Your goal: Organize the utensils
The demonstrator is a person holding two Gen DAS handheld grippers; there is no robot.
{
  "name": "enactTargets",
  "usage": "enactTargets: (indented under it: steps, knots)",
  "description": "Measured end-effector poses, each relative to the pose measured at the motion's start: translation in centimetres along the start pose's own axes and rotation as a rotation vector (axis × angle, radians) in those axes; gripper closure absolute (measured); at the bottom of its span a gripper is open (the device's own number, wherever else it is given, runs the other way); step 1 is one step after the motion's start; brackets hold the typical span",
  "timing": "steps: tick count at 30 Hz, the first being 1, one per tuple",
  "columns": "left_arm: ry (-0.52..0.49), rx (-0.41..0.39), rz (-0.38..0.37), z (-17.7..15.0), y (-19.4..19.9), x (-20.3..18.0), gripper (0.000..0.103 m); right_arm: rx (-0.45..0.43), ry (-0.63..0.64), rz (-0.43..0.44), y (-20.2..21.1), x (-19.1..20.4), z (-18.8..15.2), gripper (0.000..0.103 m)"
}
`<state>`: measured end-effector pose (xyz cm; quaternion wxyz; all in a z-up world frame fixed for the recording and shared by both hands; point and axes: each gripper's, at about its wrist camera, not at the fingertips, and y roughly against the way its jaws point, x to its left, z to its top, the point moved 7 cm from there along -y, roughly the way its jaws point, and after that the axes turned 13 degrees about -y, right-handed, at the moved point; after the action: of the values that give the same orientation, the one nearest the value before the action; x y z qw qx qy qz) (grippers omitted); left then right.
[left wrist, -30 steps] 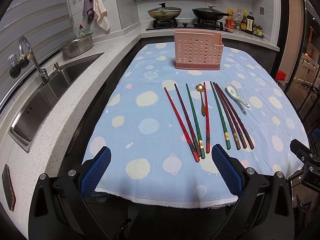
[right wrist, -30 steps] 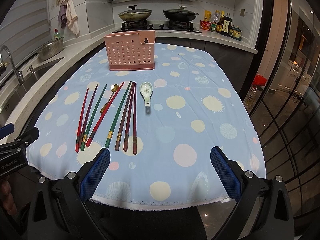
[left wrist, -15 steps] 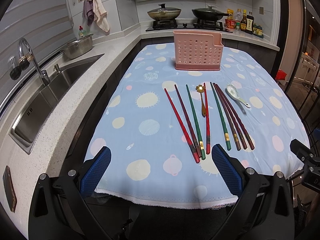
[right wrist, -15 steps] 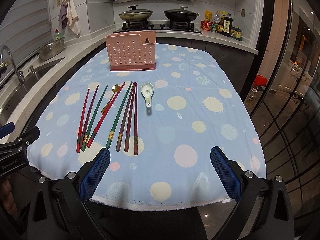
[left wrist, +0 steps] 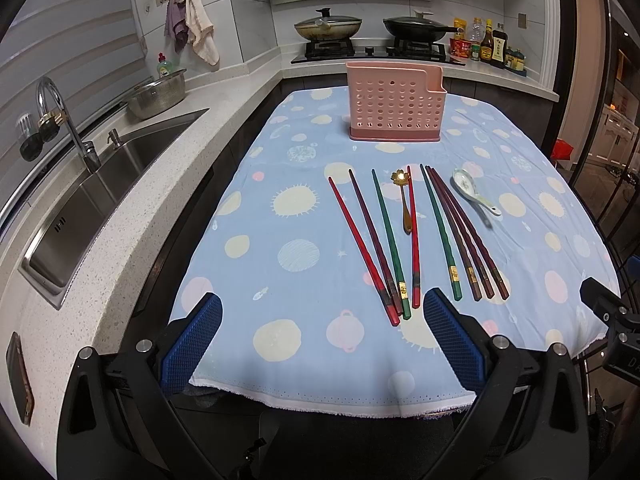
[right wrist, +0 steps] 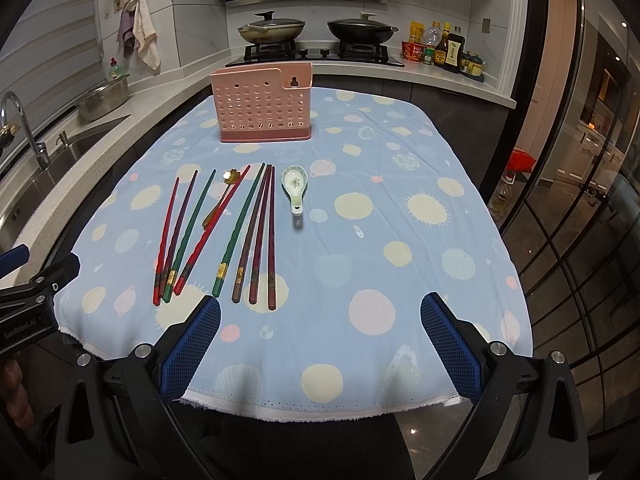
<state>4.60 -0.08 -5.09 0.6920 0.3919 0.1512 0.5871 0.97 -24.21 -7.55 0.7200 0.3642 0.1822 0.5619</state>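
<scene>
While both tools, left tool [left wrist: 322, 330] and right tool [right wrist: 320, 330], hung wide open and empty at the near edge, nothing was sorted: chopsticks [right wrist: 224, 228] and spoons [right wrist: 295, 188] lay mid-bench, rack [right wrist: 262, 104] far. Next: one chopstick, pinched at its near end.

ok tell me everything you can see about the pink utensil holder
The pink utensil holder looks like moulded plastic: a flat-fronted box whose wall is pierced by rows of round holes, on a slightly darker base tray. One top corner rises into a tab with a keyhole hanging slot. It stands upright at the far end of the blue dotted tablecloth, beyond the chopsticks, touching none of them. No utensil shows above its rim.
</scene>
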Motion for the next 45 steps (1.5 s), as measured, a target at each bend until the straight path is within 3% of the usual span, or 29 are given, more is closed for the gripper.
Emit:
enactTargets:
  steps: [9,16,26,34,45]
  knots:
    - [0.032,0.039,-0.047,-0.4,-1.4,0.5,0.007,0.016,-0.005,0.005,-0.6,0.2,-0.1,0.007]
    - [0.068,0.108,-0.107,-0.9,-4.4,0.6,0.007,0.054,-0.017,0.007,-2.4,0.1,0.0,0.007]
    - [0.038,0.196,-0.118,-0.5,-10.1,-0.6,0.008,0.119,-0.045,-0.005,-6.0,0.2,0.9,0.007]
    - [0.028,0.257,-0.163,-0.9,-13.4,-1.9,0.027,0.151,-0.055,0.001,-7.9,0.9,1.9,0.007]
    - [0.005,0.275,-0.155,-1.5,-14.3,-2.0,0.031,0.180,-0.057,0.002,-9.3,1.3,2.1,0.007]
